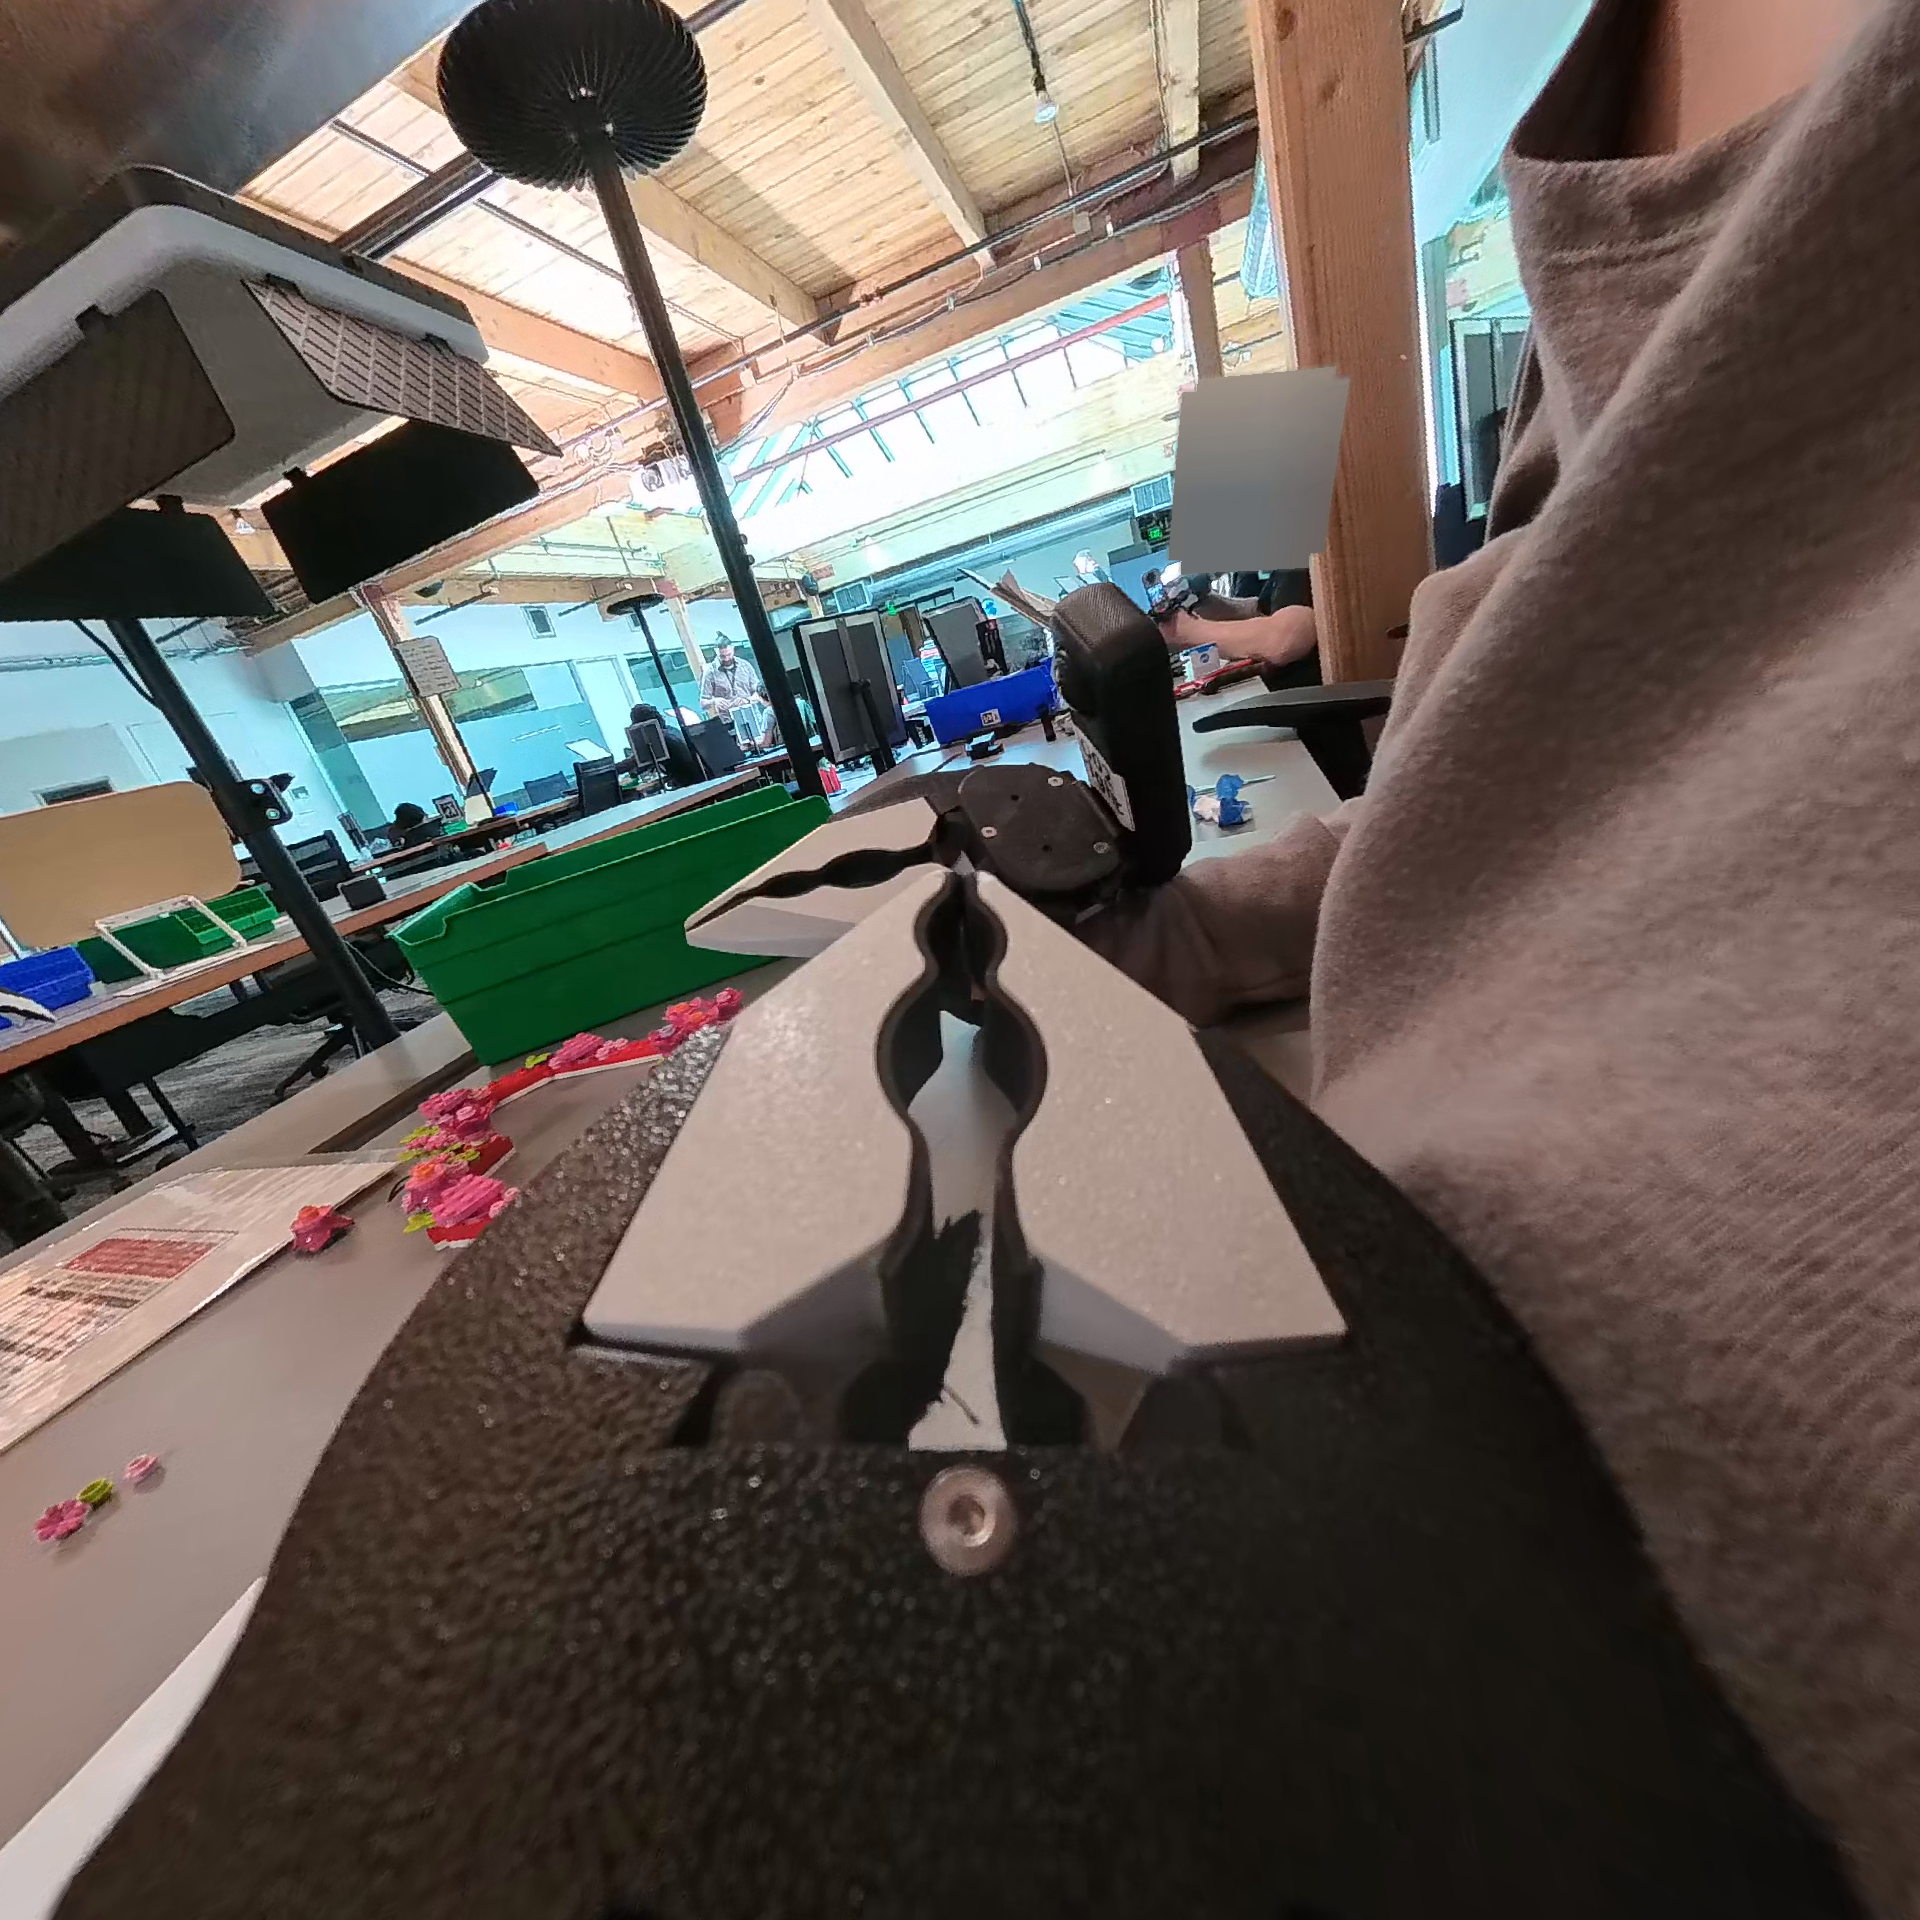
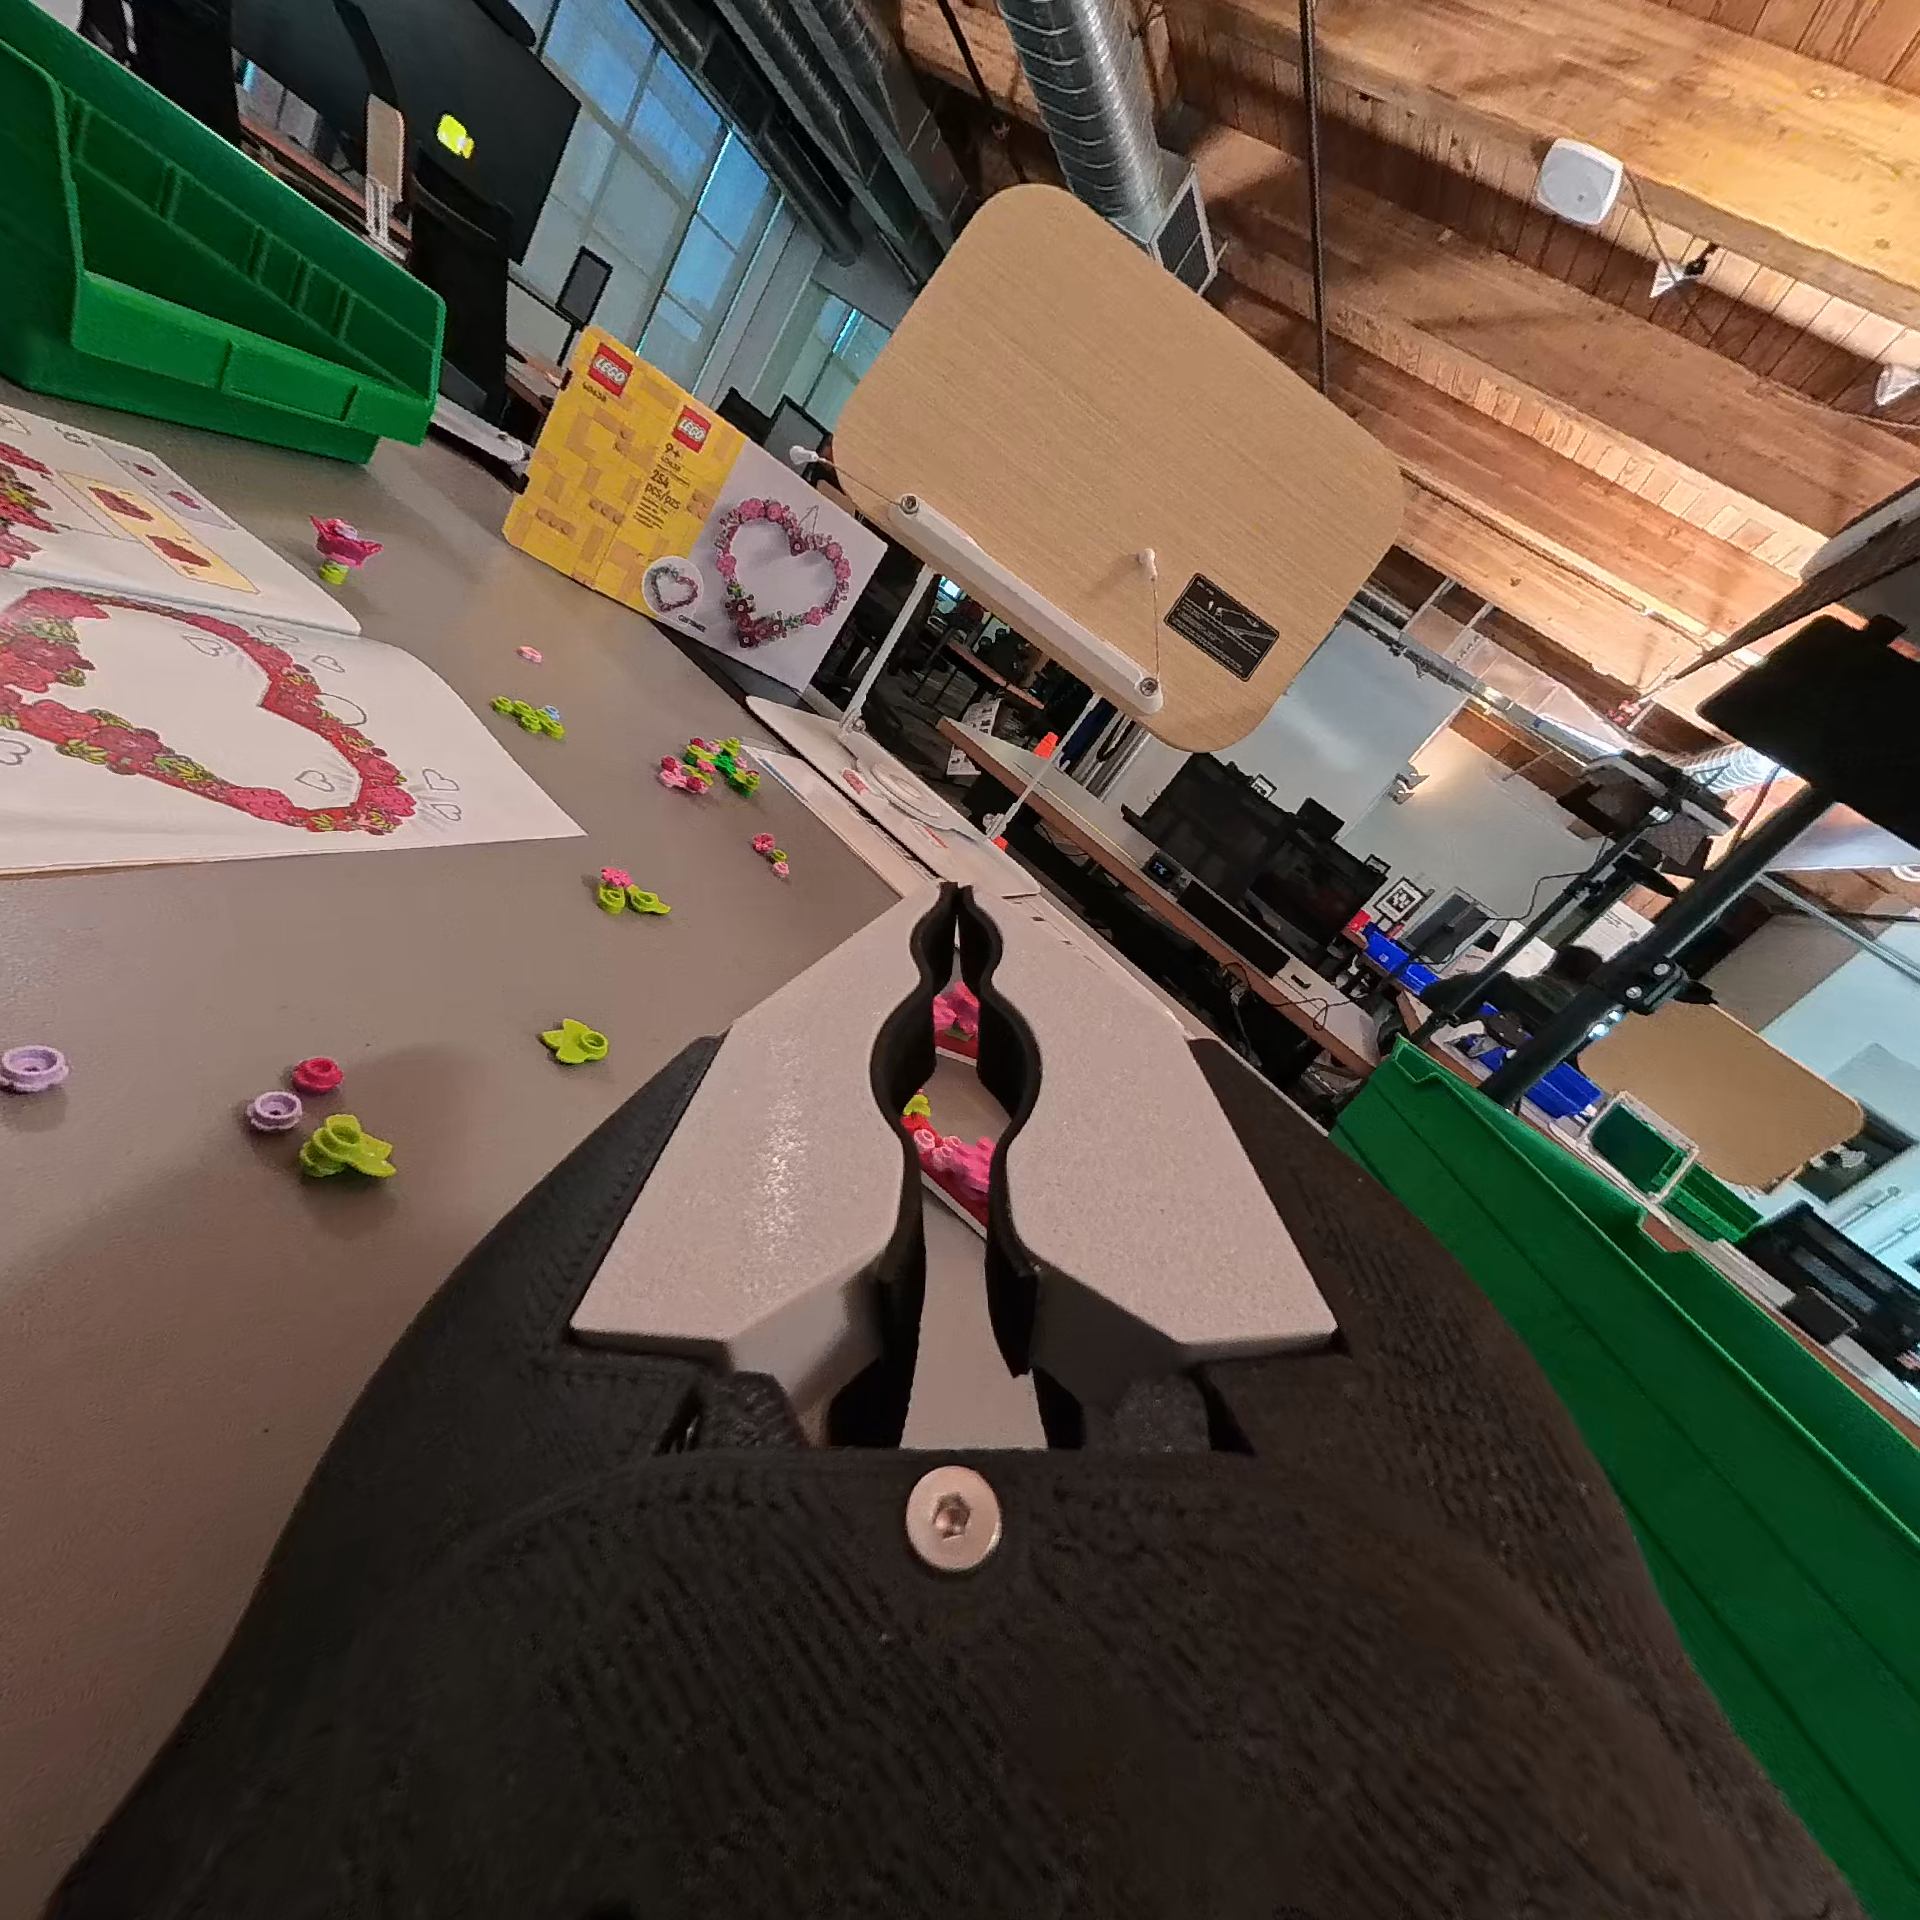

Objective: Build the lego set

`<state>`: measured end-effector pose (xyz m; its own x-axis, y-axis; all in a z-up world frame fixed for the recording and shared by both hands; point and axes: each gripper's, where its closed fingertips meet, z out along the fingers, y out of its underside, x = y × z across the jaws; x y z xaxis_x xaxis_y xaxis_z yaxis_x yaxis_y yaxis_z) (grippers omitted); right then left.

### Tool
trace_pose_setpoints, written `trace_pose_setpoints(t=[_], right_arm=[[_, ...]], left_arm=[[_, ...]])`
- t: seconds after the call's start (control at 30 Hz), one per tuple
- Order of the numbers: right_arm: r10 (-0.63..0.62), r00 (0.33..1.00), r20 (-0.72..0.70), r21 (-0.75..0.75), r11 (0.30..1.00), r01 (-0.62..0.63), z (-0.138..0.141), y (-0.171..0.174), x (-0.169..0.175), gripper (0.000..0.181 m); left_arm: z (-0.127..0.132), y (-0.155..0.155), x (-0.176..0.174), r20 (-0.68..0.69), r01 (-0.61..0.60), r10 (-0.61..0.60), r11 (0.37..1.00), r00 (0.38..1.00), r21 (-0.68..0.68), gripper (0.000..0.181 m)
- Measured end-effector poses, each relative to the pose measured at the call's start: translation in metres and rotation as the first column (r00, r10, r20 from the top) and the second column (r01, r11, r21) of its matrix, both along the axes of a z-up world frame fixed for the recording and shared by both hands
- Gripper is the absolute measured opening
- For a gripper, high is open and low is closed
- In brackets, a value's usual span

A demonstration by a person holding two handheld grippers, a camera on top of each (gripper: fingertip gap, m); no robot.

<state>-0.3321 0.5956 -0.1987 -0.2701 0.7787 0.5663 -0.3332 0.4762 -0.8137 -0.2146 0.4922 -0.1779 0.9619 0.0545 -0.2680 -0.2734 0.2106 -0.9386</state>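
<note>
Two grey-fingered grippers, both with tips pressed together and pinching nothing visible.

Centre frame in the right wrist view, the right gripper (image 2: 958,902) has its fingers meeting at the tips; through the wavy gap between them shows part of the pink and red flower-covered lego heart build (image 2: 954,1148), lying on the grey table (image 2: 208,1299) beneath. Loose lime, pink and lilac small pieces (image 2: 345,1146) lie scattered at left, near the open instruction booklet (image 2: 260,717) and yellow box (image 2: 623,468). In the left wrist view the left gripper (image 1: 961,883) is likewise closed, the build lying left of it before a green plastic bin (image 1: 582,935).
</note>
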Motion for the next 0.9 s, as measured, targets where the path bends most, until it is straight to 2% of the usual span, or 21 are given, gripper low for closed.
trace_pose_setpoints(t=[0.13, 0.17, 0.3, 0.4, 0.47, 0.53, 0.63, 0.73, 0.83, 0.9], right_arm=[[0.003, 1.000, 0.014, -0.005, 1.000, -0.003, -0.001, -0.001, -0.001, 0.000], [0.001, 1.000, 0.024, -0.011, 1.000, -0.001, -0.001, -0.001, -0.002, 0.005], [0.061, 0.976, 0.208, -0.040, 0.998, -0.053, -0.016, -0.017, -0.012, 0.019], [0.210, 0.905, 0.370, -0.126, 0.976, -0.175, -0.021, -0.042, -0.017, 0.023], [0.290, 0.828, 0.479, -0.161, 0.957, -0.241, -0.023, -0.059, -0.027, 0.025], [0.307, 0.750, 0.587, -0.168, 0.951, -0.258, -0.027, -0.074, -0.046, 0.031], [0.277, 0.709, 0.648, -0.127, 0.958, -0.258, -0.025, -0.097, -0.091, 0.030], [0.314, 0.575, 0.755, -0.126, 0.931, -0.343, -0.037, -0.135, -0.114, 0.033], [0.283, 0.553, 0.784, -0.059, 0.920, -0.387, -0.046, -0.161, -0.136, 0.036], [0.206, 0.576, 0.791, 0.014, 0.935, -0.354, -0.048, -0.160, -0.161, 0.036]], left_arm=[[0.000, 0.000, 0.001, -0.006, 0.010, -0.010, 1.000, 1.000, 0.002, 0.000], [0.000, 0.001, 0.001, -0.011, 0.017, -0.017, 1.000, 1.000, 0.006, 0.000], [0.000, 0.002, 0.000, -0.005, 0.033, -0.033, 0.999, 0.999, 0.013, 0.000], [0.001, 0.001, 0.002, -0.029, 0.032, -0.031, 0.999, 0.999, 0.022, 0.000], [0.002, 0.001, 0.004, -0.040, 0.035, -0.034, 0.999, 0.999, 0.025, 0.000], [0.001, 0.001, 0.004, -0.043, 0.034, -0.033, 0.999, 0.999, 0.024, 0.000], [0.001, 0.000, 0.006, -0.052, 0.035, -0.034, 0.999, 0.998, 0.021, 0.000], [0.001, -0.001, 0.008, -0.068, 0.039, -0.037, 0.999, 0.997, 0.026, 0.000], [0.001, -0.001, 0.008, -0.071, 0.039, -0.037, 0.999, 0.997, 0.025, 0.000], [0.001, -0.001, 0.008, -0.074, 0.039, -0.037, 0.999, 0.997, 0.024, 0.000]])
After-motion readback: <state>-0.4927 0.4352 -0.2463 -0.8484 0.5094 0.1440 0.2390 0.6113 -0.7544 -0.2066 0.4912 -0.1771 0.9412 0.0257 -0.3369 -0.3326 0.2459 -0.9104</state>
